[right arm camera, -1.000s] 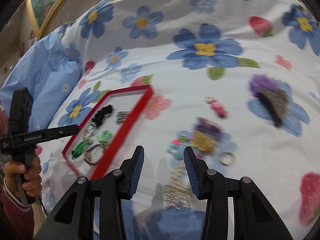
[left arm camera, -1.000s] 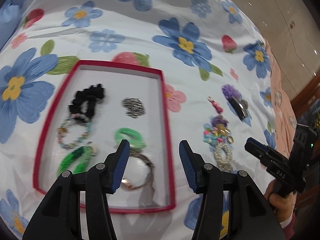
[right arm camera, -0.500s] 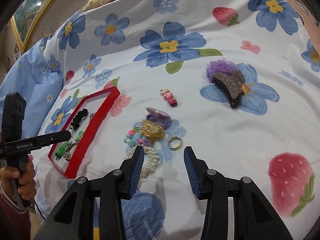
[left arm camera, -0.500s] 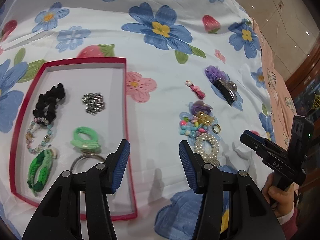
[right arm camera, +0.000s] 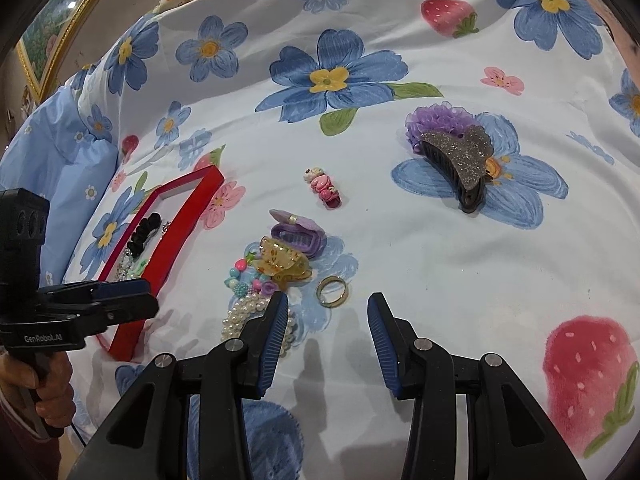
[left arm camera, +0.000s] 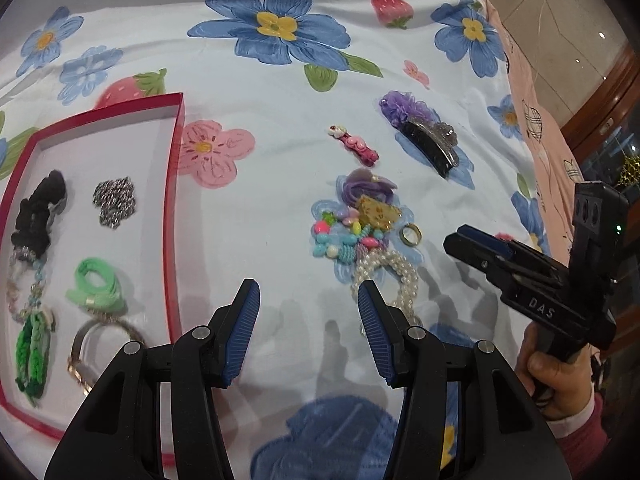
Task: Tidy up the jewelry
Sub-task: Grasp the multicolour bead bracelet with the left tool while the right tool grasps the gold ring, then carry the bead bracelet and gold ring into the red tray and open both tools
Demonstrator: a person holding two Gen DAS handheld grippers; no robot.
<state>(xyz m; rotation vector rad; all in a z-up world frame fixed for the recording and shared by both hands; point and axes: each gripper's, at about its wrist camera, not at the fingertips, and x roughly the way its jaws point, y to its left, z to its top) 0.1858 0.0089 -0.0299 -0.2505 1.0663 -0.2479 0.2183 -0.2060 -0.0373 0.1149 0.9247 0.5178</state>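
Both jaws stand apart with nothing between them: the left hand-held gripper (left arm camera: 308, 332) hangs over the bedspread (left arm camera: 260, 208) between the red tray (left arm camera: 176, 216) and the loose jewelry pile (left arm camera: 360, 228); the right hand-held gripper (right arm camera: 328, 340) sits just short of the gold ring (right arm camera: 332, 290); 6 pieces lie in the tray; likely a fresh pick-up, calling for a precise descent and pinch on something small.
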